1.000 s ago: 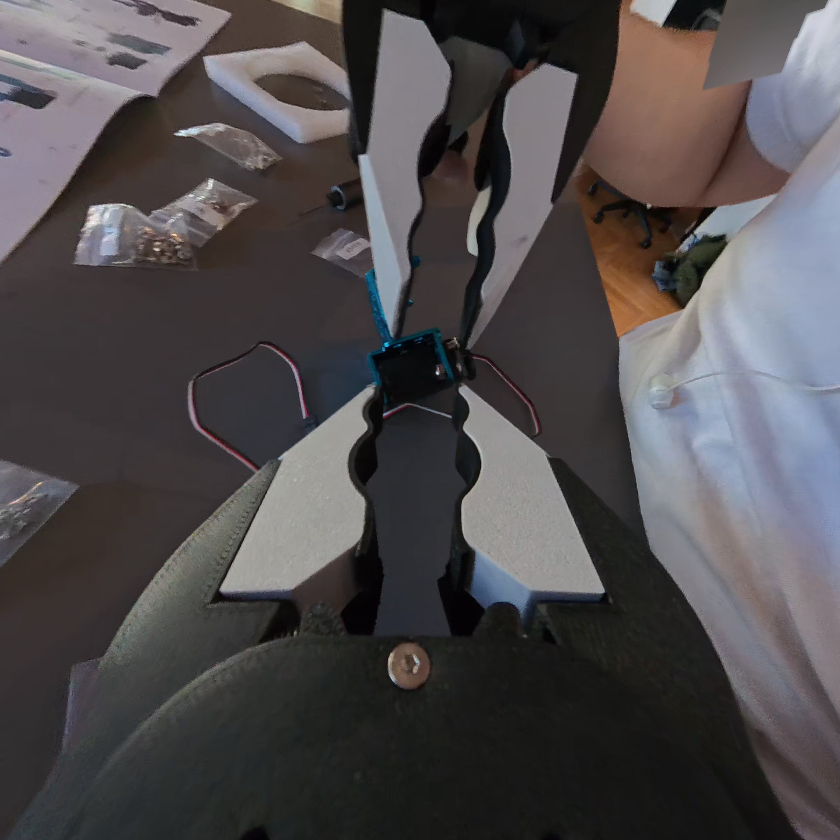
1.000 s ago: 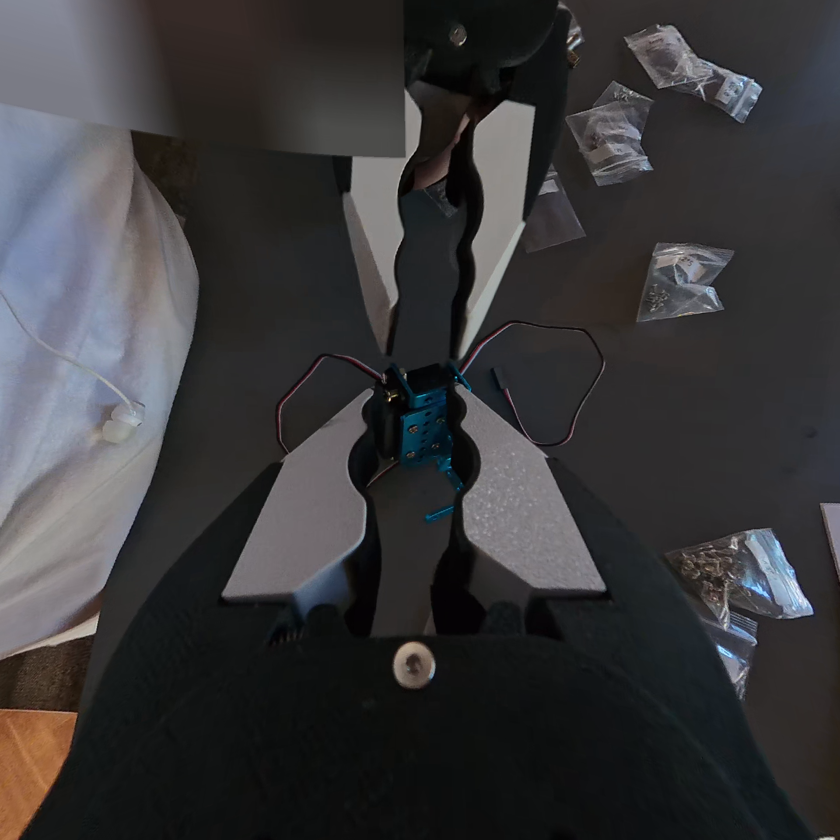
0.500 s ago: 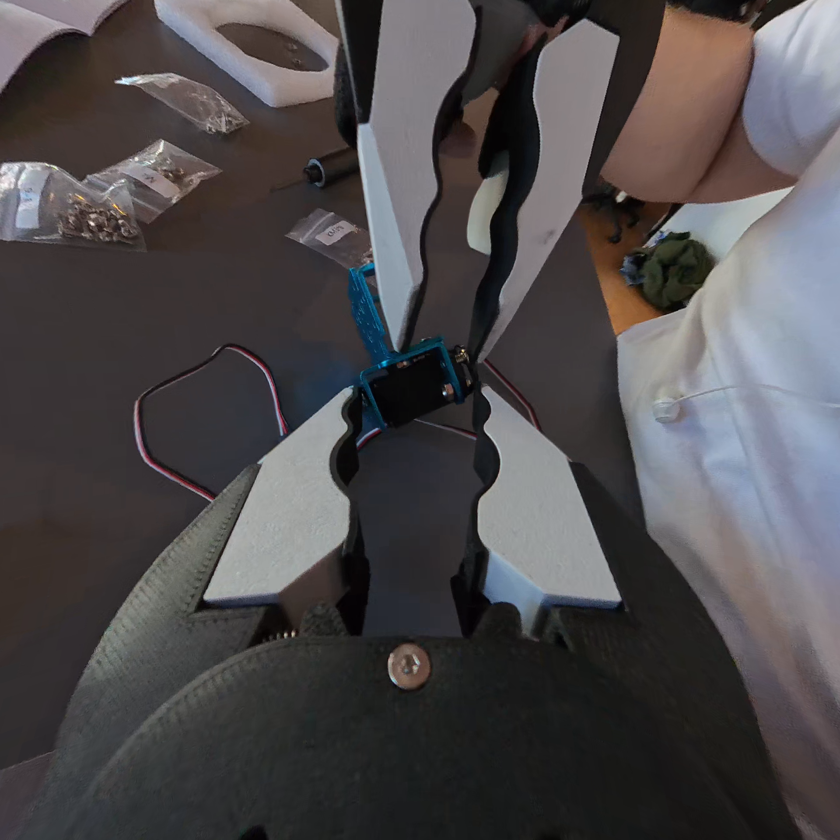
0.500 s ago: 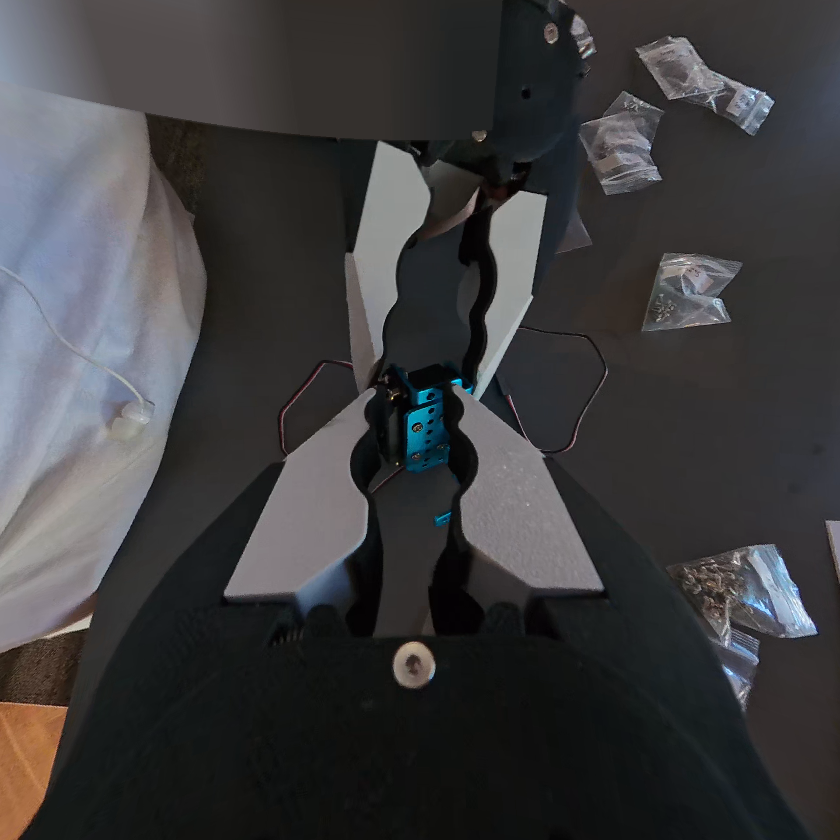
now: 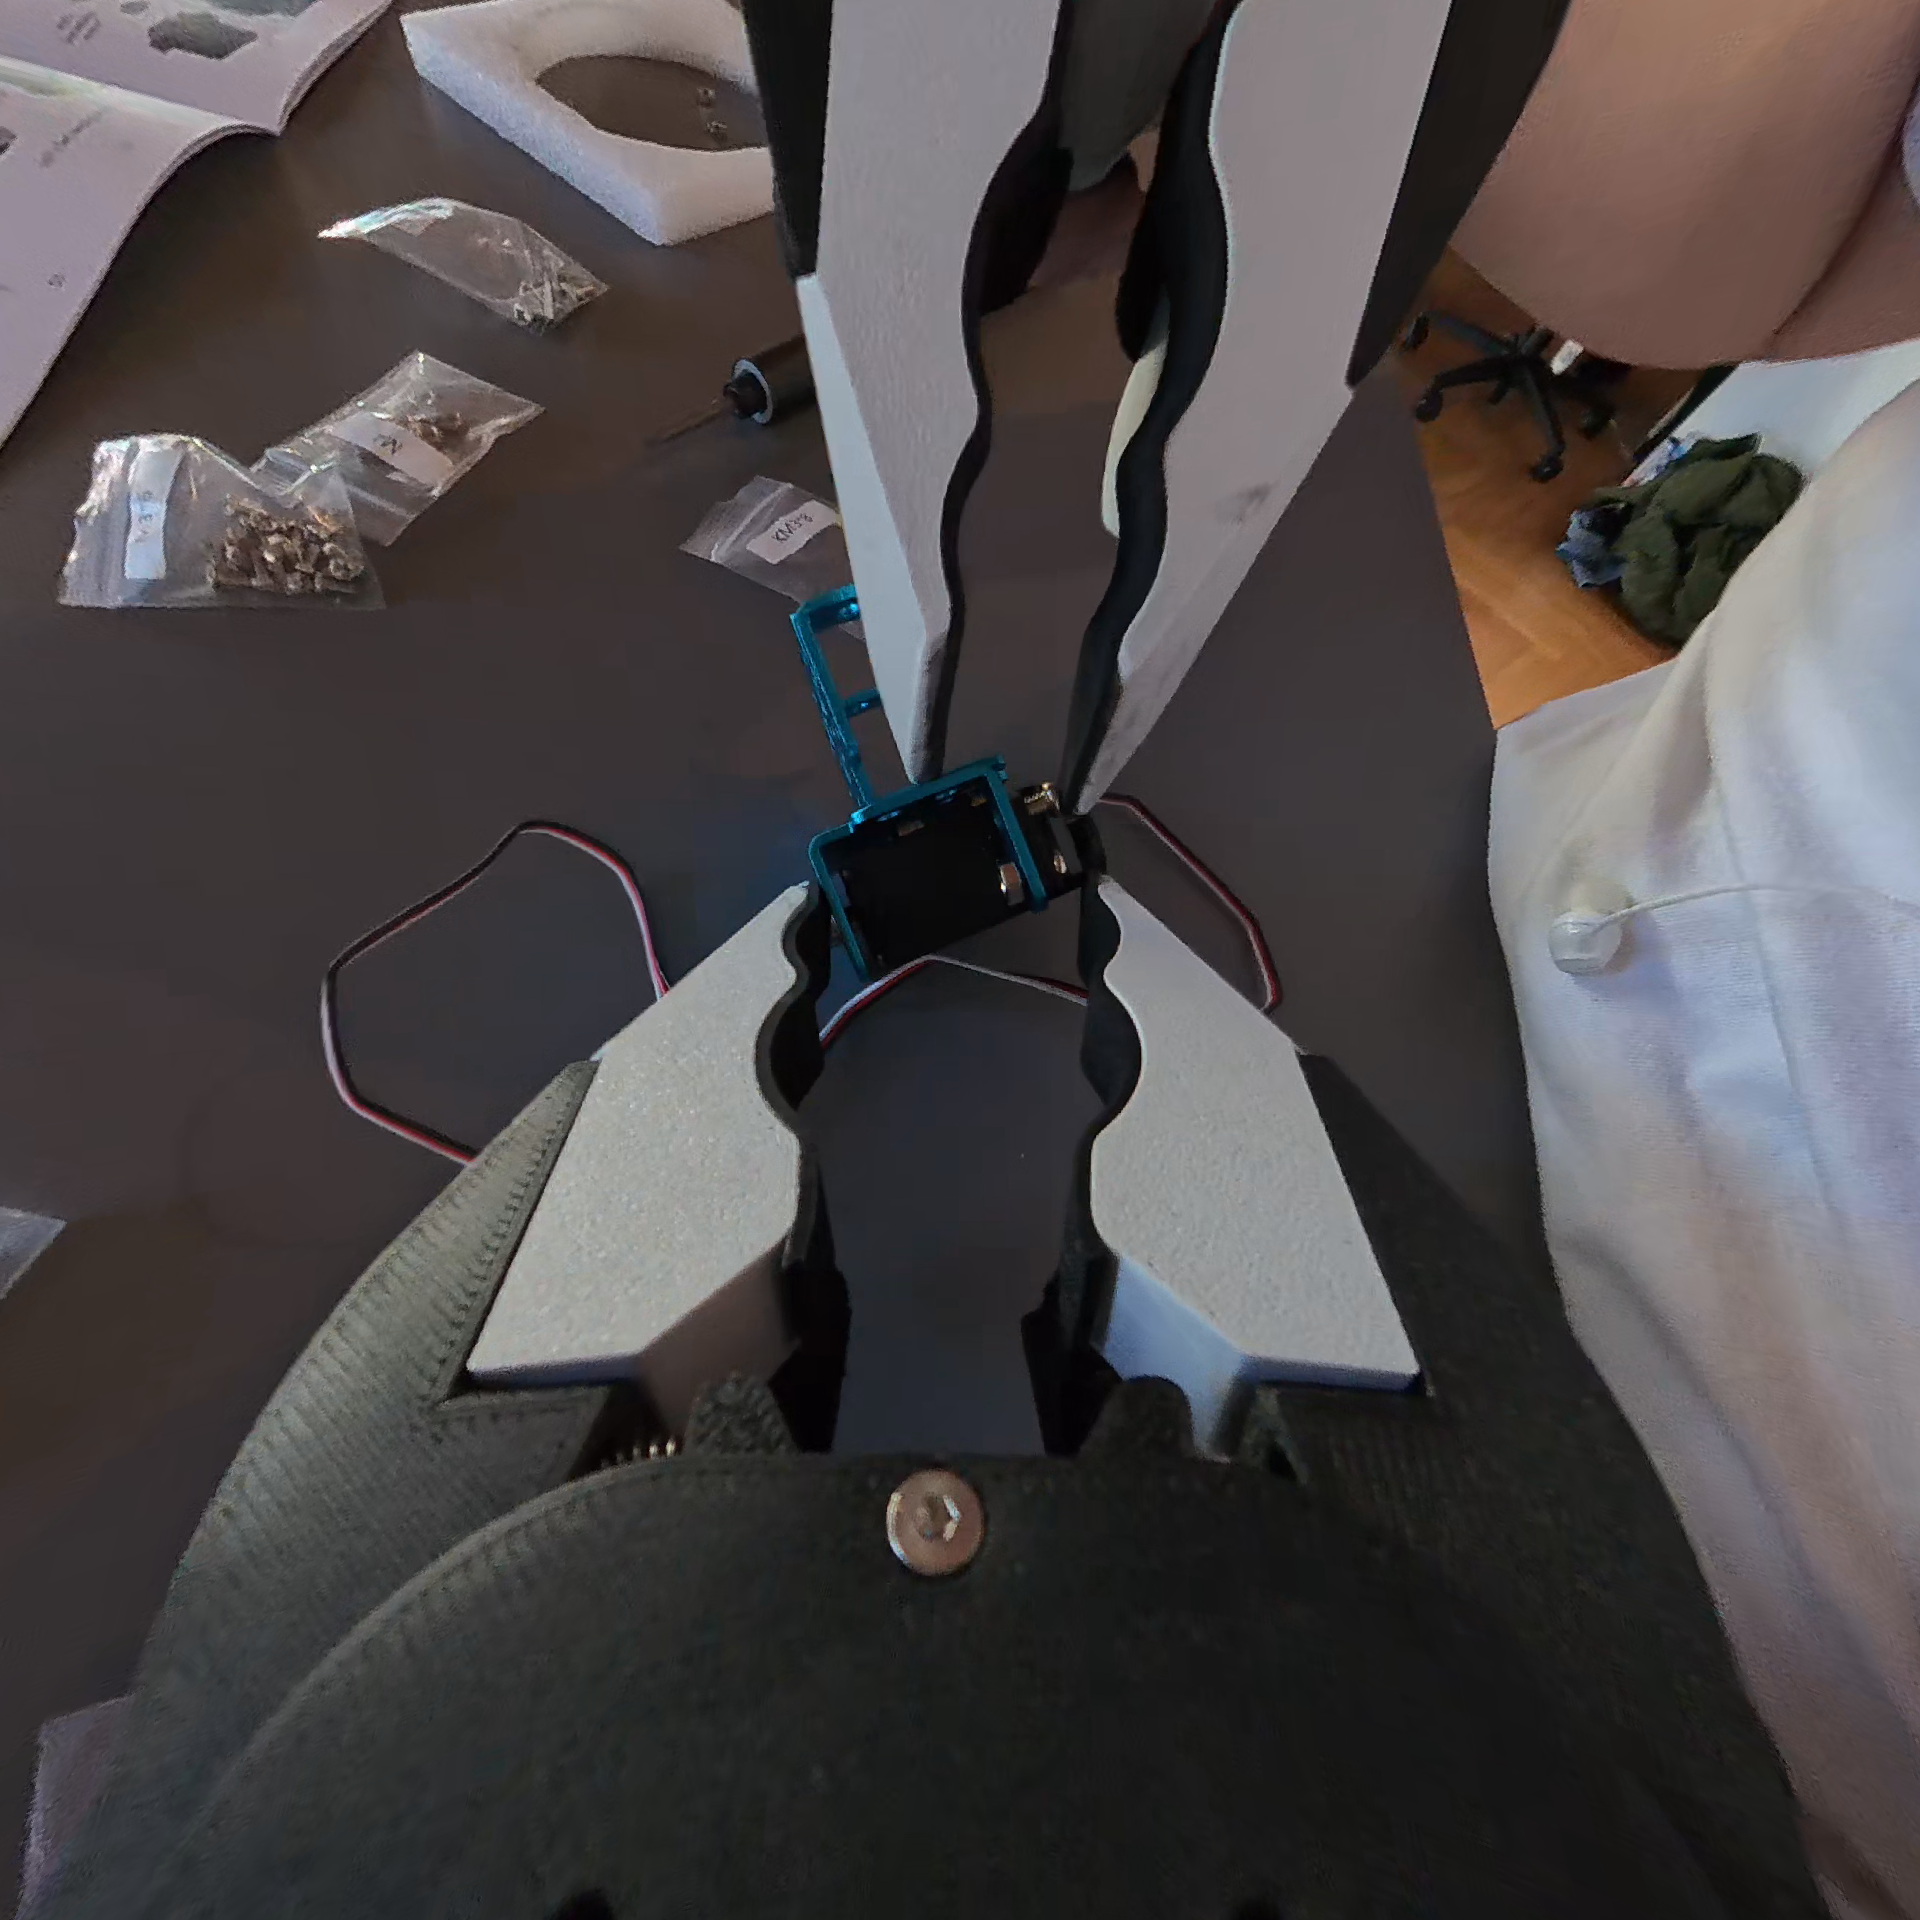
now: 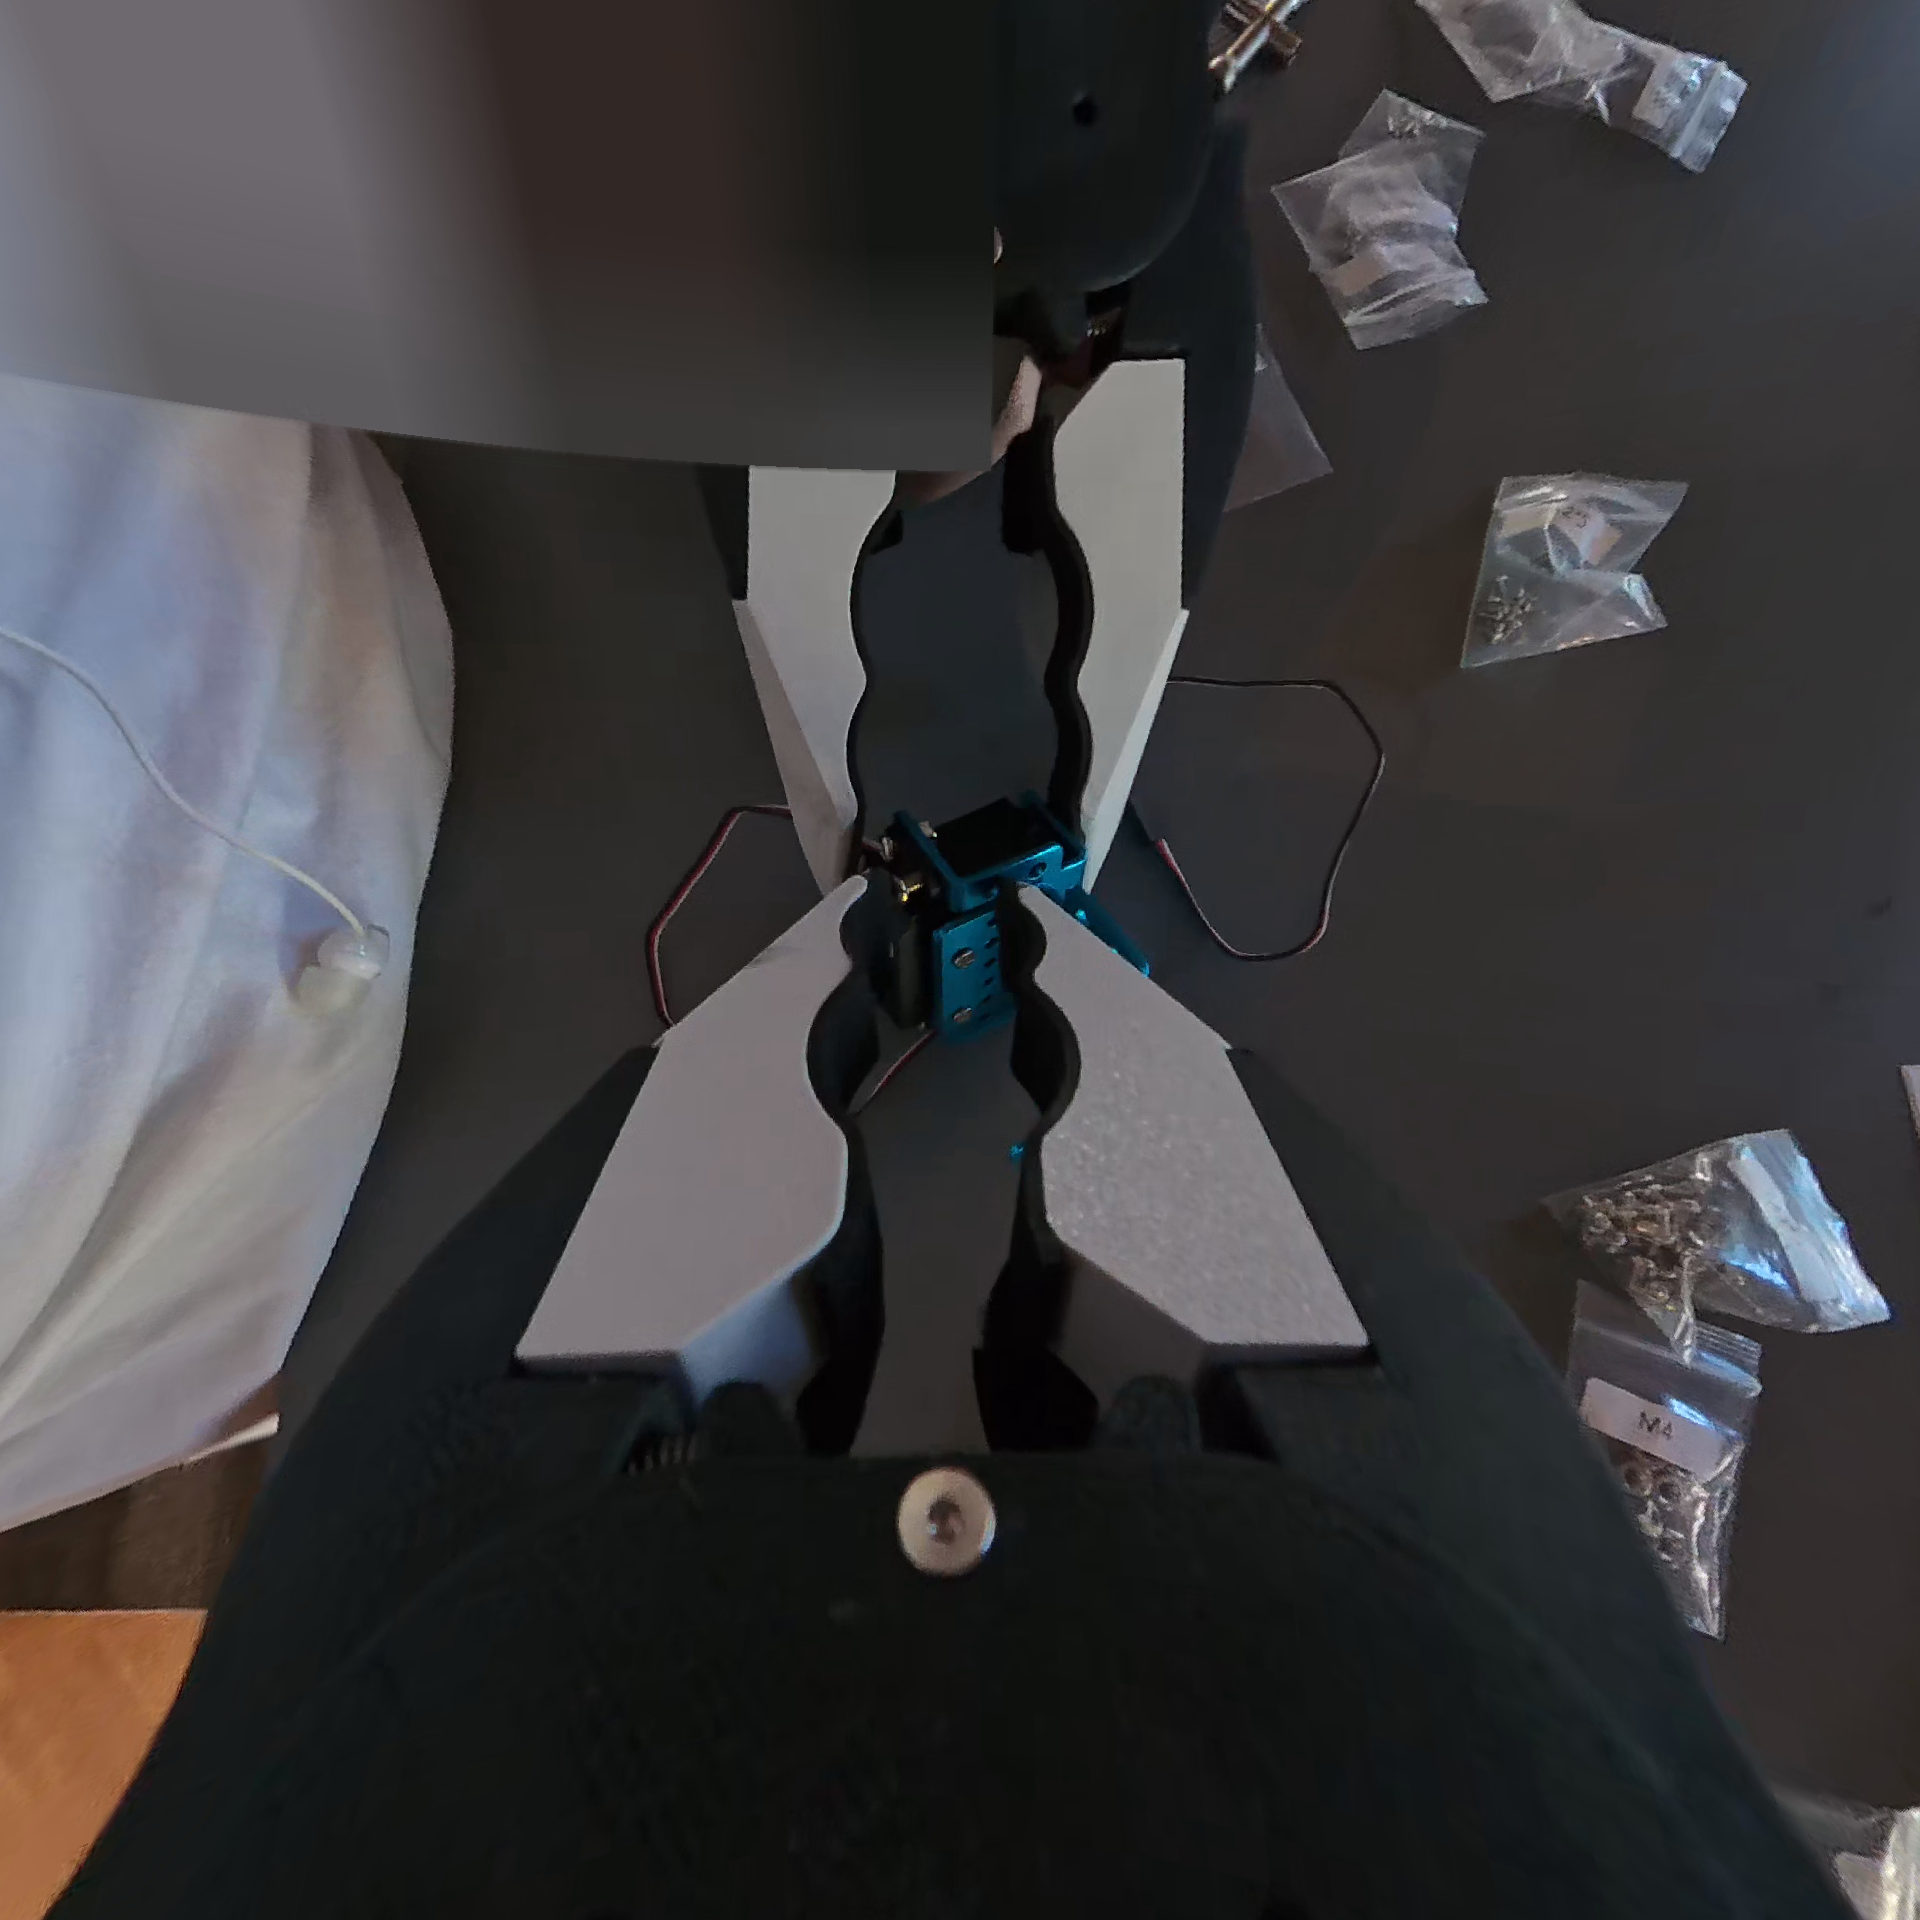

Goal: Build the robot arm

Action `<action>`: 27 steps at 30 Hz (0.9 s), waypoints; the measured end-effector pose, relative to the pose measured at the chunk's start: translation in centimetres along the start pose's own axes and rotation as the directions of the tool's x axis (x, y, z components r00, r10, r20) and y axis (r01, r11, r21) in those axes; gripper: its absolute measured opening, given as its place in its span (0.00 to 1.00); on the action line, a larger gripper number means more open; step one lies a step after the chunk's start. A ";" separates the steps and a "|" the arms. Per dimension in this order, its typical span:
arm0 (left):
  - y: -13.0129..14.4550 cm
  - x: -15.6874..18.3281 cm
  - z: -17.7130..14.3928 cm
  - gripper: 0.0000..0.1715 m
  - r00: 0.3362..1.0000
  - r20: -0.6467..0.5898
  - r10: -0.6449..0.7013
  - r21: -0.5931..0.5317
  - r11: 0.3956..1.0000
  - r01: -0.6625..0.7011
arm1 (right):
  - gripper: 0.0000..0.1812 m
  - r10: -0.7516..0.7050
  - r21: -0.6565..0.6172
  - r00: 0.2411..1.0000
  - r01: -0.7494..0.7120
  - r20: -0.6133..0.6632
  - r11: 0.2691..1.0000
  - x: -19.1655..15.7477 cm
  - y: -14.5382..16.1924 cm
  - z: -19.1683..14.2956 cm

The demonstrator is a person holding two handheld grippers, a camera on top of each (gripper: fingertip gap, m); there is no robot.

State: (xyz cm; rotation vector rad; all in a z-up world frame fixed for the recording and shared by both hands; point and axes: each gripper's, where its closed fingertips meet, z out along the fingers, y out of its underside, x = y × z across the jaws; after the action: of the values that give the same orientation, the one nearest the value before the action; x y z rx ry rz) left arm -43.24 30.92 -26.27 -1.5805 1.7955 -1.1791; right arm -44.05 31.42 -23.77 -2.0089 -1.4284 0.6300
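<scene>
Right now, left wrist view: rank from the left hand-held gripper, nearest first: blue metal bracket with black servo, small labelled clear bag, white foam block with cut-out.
1. Blue metal bracket with black servo: at the left hand-held gripper's tips, centre.
2. Small labelled clear bag: beyond the bracket, slightly left.
3. White foam block with cut-out: far top, left of centre.

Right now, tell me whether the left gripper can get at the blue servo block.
Probably yes: the left gripper stands with jaws open either side of the blue servo block, nothing between; the right gripper clamps its far end.
</scene>
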 end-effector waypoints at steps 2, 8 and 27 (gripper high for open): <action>0.0 0.1 0.1 0.28 1.000 0.004 0.021 -0.005 1.000 -0.021 | 0.11 -0.084 -0.007 0.996 0.084 -0.006 0.996 -0.2 0.0 0.0; 0.0 0.1 0.1 0.28 0.999 0.027 0.024 -0.006 1.000 -0.024 | 0.12 -0.053 -0.025 0.998 0.054 0.039 0.998 -0.2 0.0 0.1; -1.4 -3.0 -2.9 0.17 0.876 -0.213 -0.433 0.077 0.886 0.456 | 0.20 0.016 0.061 0.996 -0.010 -0.093 0.998 0.7 0.7 -0.2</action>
State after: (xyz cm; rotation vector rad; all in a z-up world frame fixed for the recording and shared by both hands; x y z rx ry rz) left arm -44.10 34.71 -24.15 -1.9236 1.4627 -1.6686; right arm -43.21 31.86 -24.18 -1.9754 -1.3273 0.5701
